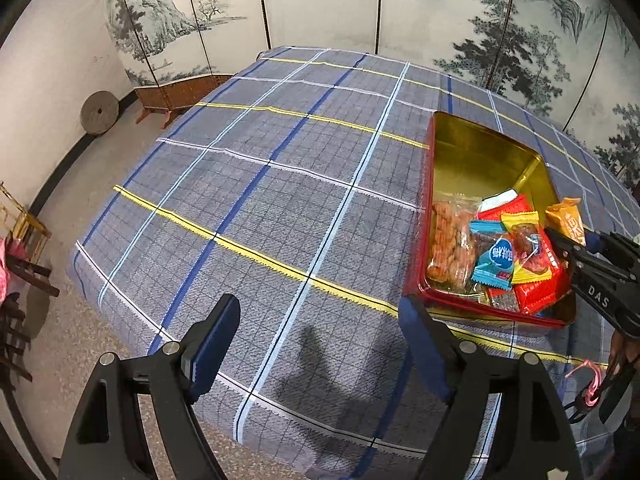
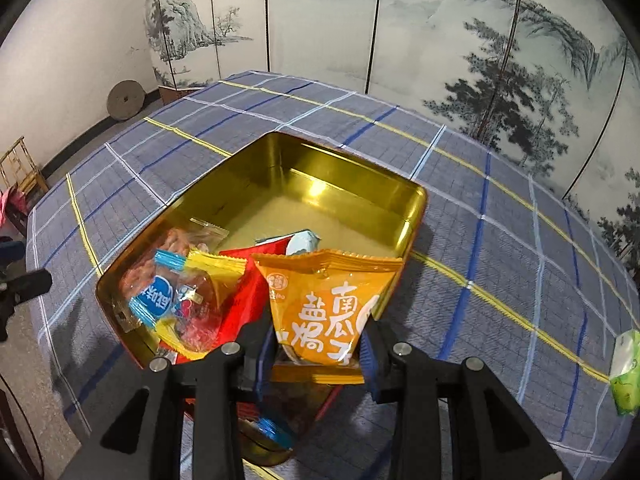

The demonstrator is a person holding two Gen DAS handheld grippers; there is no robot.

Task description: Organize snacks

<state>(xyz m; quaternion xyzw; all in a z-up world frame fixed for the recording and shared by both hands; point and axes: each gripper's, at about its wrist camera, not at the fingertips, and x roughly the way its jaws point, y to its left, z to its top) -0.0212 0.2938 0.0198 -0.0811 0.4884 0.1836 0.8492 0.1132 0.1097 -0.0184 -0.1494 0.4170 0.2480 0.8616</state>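
A red tin with a gold inside [image 1: 480,152] [image 2: 344,184] sits on the checked cloth. It holds several snack packets at its near end, among them a clear bag of brown snacks [image 1: 450,240], a blue packet [image 2: 150,302] and a red packet [image 1: 536,288]. My right gripper [image 2: 316,344] is shut on an orange packet [image 2: 332,308] and holds it over the tin's near right edge; it also shows in the left wrist view [image 1: 568,220]. My left gripper [image 1: 320,332] is open and empty above the cloth, left of the tin.
The table has a blue-grey checked cloth [image 1: 280,184]. A green-and-white packet [image 2: 624,372] lies on the cloth at the right. A painted folding screen [image 1: 320,4] stands behind. A round stone [image 1: 99,112] and chairs [image 1: 20,248] stand on the floor at left.
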